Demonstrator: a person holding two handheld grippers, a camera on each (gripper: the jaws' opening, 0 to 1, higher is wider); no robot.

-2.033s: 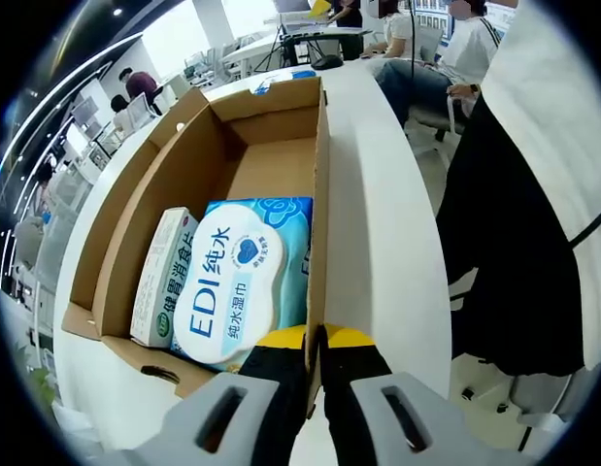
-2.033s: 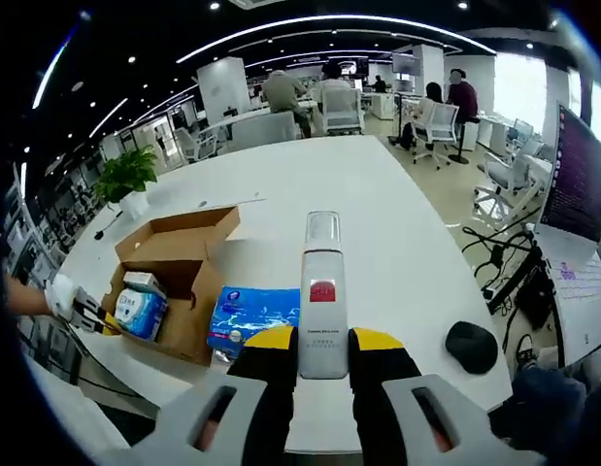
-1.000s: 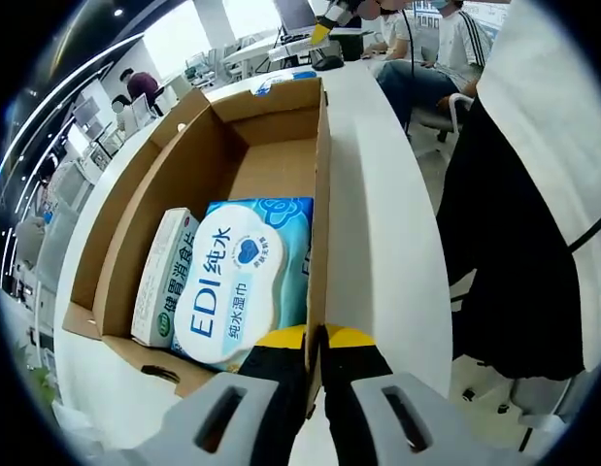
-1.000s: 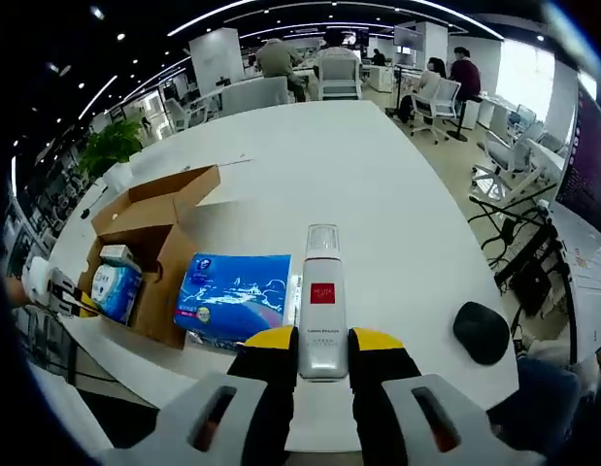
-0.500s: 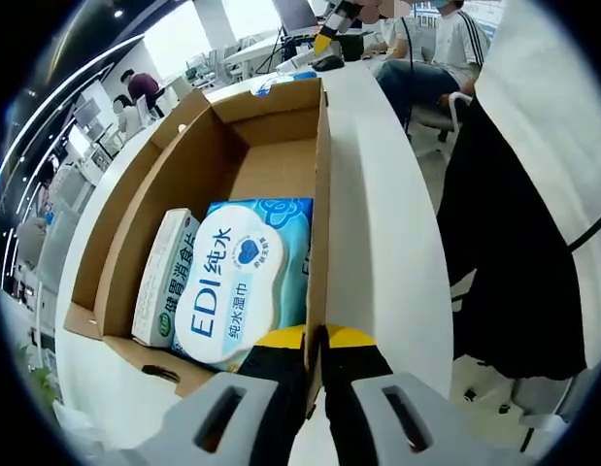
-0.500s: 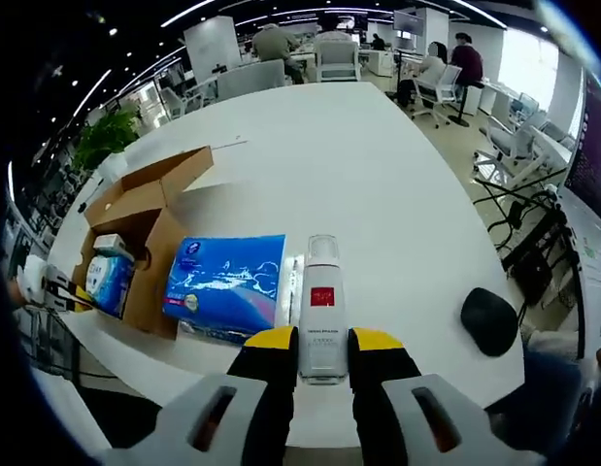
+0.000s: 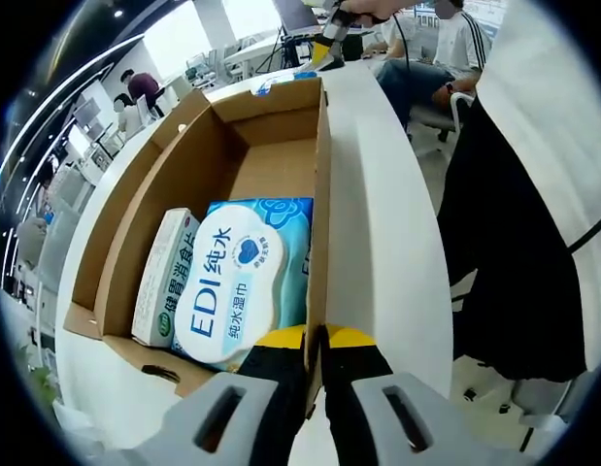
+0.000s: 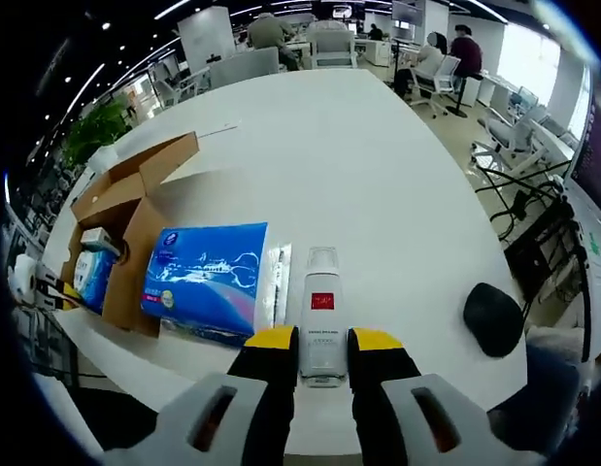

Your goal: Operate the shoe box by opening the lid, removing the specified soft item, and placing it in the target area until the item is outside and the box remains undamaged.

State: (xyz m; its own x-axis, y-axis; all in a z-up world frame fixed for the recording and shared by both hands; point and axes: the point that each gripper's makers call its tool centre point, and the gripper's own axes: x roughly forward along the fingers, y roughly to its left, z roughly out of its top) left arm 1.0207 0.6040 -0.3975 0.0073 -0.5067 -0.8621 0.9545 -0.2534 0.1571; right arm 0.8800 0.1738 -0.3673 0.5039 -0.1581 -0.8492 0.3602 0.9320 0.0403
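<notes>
The open cardboard shoe box (image 7: 271, 126) holds a light-blue EDI wet-wipes pack (image 7: 237, 282) and a white-and-green carton (image 7: 164, 277). My left gripper (image 7: 316, 342) is shut on the box's near right wall. In the right gripper view my right gripper (image 8: 322, 342) is shut on a white bottle (image 8: 321, 301) with a red label, held low over the table. The bottle is beside a blue soft tissue pack (image 8: 205, 277) that lies outside the box (image 8: 135, 180). The left gripper (image 8: 48, 282) shows at the box's far left end.
A black mouse (image 8: 494, 318) lies on the white table (image 8: 358, 165) to the right of the bottle. A person in dark trousers (image 7: 514, 243) stands close to the table edge. Chairs and seated people are at the far end.
The right gripper has come down toward the table with the bottle, which now sits close beside the blue pack. The left gripper and the box have not moved.
</notes>
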